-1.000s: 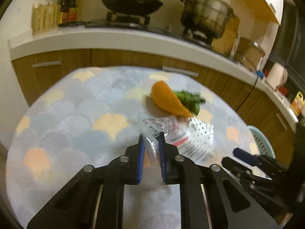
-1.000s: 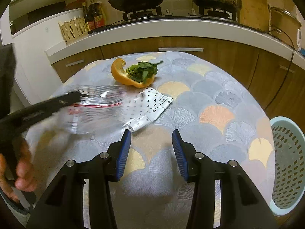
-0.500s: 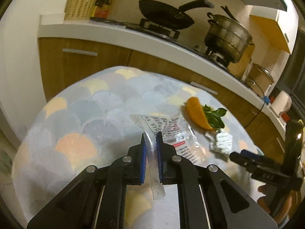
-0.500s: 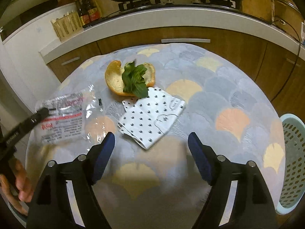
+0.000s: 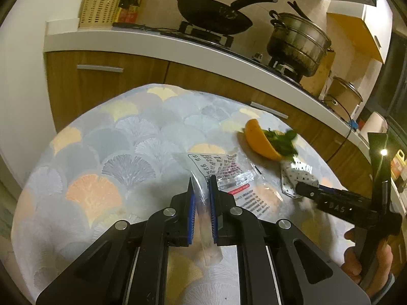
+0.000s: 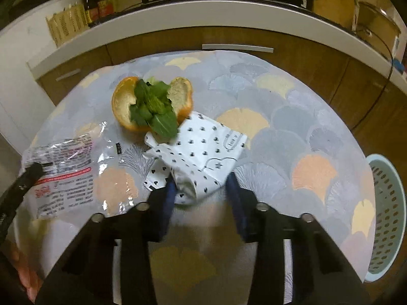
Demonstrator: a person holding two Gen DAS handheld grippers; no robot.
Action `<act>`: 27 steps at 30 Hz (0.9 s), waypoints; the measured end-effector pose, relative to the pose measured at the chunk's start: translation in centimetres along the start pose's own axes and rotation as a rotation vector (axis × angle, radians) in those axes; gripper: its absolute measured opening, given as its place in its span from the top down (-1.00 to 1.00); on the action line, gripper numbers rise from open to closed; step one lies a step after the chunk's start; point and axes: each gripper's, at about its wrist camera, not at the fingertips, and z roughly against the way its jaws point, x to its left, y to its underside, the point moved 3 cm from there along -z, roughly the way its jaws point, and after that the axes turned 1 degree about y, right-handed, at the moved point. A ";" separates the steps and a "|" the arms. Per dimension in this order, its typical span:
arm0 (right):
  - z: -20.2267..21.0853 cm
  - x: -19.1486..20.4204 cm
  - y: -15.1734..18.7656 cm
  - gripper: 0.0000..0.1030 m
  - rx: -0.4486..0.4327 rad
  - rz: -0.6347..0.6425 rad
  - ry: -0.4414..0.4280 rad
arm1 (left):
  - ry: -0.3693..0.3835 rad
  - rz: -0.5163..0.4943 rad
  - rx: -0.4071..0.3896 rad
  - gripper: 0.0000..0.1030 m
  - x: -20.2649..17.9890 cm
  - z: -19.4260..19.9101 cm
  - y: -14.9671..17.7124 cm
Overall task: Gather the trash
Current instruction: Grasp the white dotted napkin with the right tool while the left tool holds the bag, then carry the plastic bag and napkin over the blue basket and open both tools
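Observation:
My left gripper [image 5: 202, 181] is shut on the edge of a clear plastic wrapper [image 5: 223, 172] with black and red print, held over the round table [image 5: 106, 152]. The wrapper also shows in the right wrist view [image 6: 66, 175]. My right gripper [image 6: 202, 181] is open, its fingers on either side of the near end of a white paper bag with black dots [image 6: 201, 152]. An orange peel [image 6: 122, 106] with green leaves [image 6: 152, 109] lies just behind the bag.
A pale blue perforated basket [image 6: 386, 213] stands beside the table at the right. A kitchen counter [image 5: 152, 43] with a black pan [image 5: 213, 12] and a steel pot [image 5: 297, 40] runs behind the table.
My right gripper opened wide, then moved forward and down onto the dotted bag, its fingers now narrowing around it. My left gripper swung left and back, still holding the wrapper.

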 end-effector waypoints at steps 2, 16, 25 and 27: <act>0.9 -0.6 0.2 0.53 -0.012 -0.016 -0.025 | 0.013 0.003 -0.001 0.84 0.0 0.1 0.0; 9.5 -5.6 3.2 0.56 -0.161 -0.090 -0.065 | 0.226 0.012 0.016 0.84 -4.7 3.2 2.3; 13.9 -10.9 4.3 0.56 -0.261 -0.149 0.049 | 0.318 -0.070 0.005 0.84 -10.9 4.0 1.3; 14.6 -12.6 4.6 0.56 -0.274 -0.169 0.078 | 0.338 -0.089 0.006 0.84 -12.3 4.0 1.1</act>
